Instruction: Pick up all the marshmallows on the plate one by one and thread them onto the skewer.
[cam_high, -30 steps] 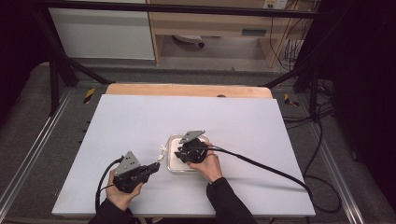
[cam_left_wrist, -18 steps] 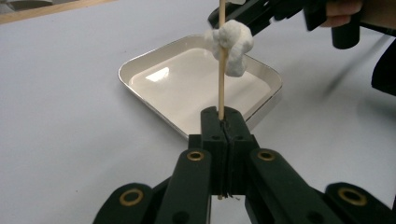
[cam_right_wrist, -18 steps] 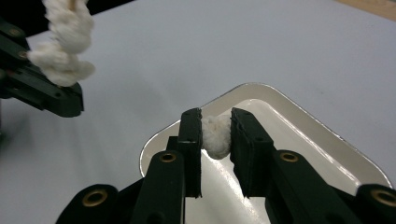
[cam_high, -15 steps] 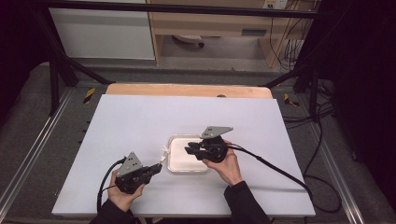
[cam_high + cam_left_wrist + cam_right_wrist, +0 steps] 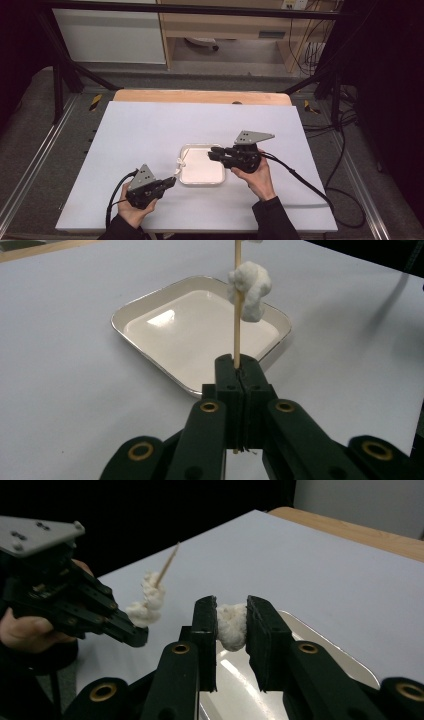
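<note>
The right claw (image 5: pixel 231 625) is clamped on a white marshmallow (image 5: pixel 231 625) and hangs over the right edge of the white tray (image 5: pixel 202 181); the left claw (image 5: pixel 241 371), shut tight on a wooden skewer (image 5: pixel 237 310) already carrying one marshmallow piece (image 5: pixel 250 290), waits at the tray's near left. The step looks like threading: next the held piece must meet the skewer tip squarely. The right gripper view reveals the pinched piece, which the high view hides on the counter (image 5: pixel 150 125).
</note>
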`<action>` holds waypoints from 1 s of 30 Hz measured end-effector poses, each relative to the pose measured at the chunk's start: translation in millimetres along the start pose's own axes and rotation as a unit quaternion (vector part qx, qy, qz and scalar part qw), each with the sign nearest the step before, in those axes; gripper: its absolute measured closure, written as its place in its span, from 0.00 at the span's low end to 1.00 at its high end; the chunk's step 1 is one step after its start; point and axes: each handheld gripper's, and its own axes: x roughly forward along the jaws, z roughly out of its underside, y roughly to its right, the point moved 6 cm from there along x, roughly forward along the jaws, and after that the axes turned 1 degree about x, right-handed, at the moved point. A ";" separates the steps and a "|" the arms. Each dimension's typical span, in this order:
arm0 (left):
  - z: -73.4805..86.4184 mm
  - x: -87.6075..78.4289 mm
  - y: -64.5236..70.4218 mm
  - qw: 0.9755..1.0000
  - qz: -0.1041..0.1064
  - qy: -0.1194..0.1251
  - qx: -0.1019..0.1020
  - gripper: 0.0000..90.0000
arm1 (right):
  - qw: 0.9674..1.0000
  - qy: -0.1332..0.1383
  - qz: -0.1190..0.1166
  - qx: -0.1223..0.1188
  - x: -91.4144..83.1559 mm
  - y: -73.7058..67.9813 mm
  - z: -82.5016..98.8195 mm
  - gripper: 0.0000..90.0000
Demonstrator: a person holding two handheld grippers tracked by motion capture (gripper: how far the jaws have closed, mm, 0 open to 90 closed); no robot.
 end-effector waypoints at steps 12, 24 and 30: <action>-0.8 4.9 9.5 1.000 0.013 -0.003 0.009 0.99 | 0.999 0.032 -0.033 0.012 -5.6 -7.6 -14.8 0.84; -1.2 6.4 14.0 1.000 0.019 -0.004 0.015 0.99 | 0.997 0.040 -0.065 0.030 6.2 -13.7 -25.5 0.83; -1.5 7.2 15.2 1.000 0.021 -0.004 0.017 0.99 | 0.996 0.037 -0.076 0.041 12.5 -13.6 -23.4 0.83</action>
